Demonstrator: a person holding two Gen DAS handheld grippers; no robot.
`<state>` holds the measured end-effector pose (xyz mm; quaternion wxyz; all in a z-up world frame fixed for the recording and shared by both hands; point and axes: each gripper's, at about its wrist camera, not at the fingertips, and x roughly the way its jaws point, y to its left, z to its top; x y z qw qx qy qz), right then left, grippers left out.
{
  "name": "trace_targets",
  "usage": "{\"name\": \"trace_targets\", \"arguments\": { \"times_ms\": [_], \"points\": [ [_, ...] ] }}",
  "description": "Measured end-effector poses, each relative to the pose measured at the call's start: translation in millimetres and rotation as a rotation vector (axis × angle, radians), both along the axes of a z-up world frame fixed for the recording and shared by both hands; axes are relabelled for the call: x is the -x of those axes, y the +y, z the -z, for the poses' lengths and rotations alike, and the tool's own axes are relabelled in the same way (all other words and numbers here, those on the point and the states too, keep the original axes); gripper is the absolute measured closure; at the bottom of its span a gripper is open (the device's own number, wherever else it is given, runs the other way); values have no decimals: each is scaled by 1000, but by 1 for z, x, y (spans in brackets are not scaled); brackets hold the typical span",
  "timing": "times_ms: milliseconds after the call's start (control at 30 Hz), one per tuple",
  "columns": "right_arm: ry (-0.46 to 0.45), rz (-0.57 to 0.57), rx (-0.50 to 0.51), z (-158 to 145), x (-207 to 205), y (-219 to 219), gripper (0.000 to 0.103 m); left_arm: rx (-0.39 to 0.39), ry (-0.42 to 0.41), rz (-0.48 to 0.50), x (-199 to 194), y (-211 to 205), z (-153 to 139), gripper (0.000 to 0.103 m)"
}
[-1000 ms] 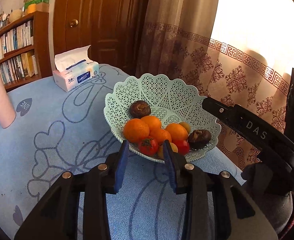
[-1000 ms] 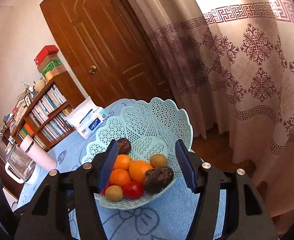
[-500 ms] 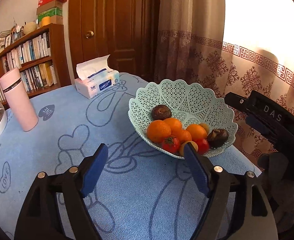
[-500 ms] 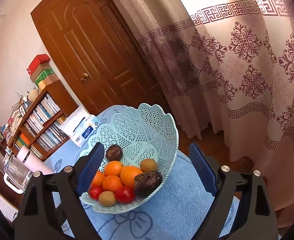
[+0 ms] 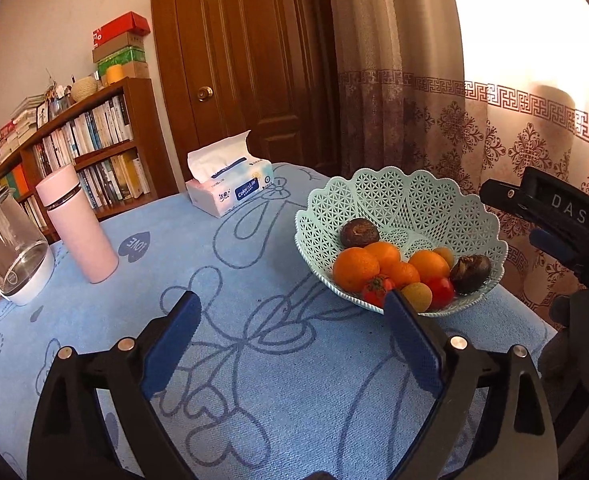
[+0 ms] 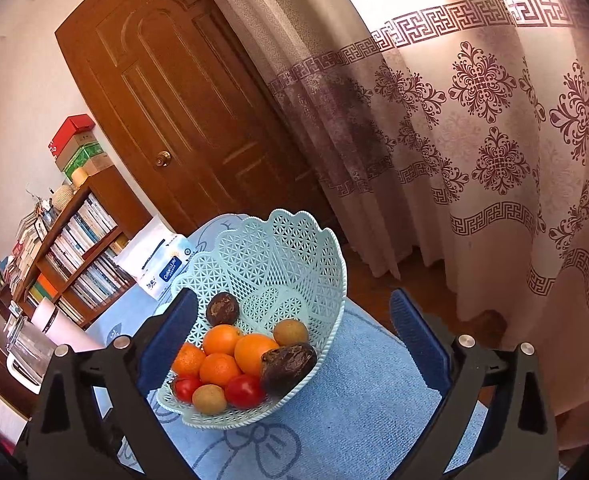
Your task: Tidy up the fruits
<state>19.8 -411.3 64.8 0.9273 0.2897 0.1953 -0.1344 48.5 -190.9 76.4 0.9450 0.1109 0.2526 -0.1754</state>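
A pale green lattice fruit basket (image 5: 406, 196) stands at the right edge of the blue-clothed table (image 5: 254, 360). It holds several oranges (image 5: 354, 268), two red tomatoes (image 5: 440, 292), small yellow-brown fruits (image 5: 417, 297) and two dark wrinkled fruits (image 5: 469, 268). My left gripper (image 5: 292, 312) is open and empty, above the cloth just left of the basket. My right gripper (image 6: 292, 312) is open and empty, held above the basket (image 6: 278, 264) with the fruit (image 6: 250, 352) between its fingers in view. The right gripper's body shows at the right of the left wrist view (image 5: 554, 216).
A tissue box (image 5: 230, 188) sits at the table's far side. A pink flask (image 5: 76, 224) and a glass kettle (image 5: 6, 252) stand at the left. A bookshelf (image 5: 86, 148), a wooden door (image 5: 246, 60) and curtains (image 6: 474, 140) lie behind. The table edge drops off right of the basket.
Both grippers have opened wide and pulled back from the basket. The left gripper's view has swung left, bringing the flask and kettle into sight.
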Motion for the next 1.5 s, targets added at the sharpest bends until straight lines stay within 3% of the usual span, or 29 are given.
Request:
{"name": "trace_targets", "arguments": {
  "times_ms": [200,433,733,1500],
  "points": [
    [10,9,59,0,8,10,5,-13,-33,-26,2,3,-3,11],
    [52,-73,165,0,9,37,4,-2,-42,-74,-2,13,-6,11],
    [129,-161,333,5,3,77,3,-58,-79,-166,-7,22,-6,11],
    [181,-157,376,11,-5,80,3,-81,-96,-217,-10,25,-5,11]
  ]
}}
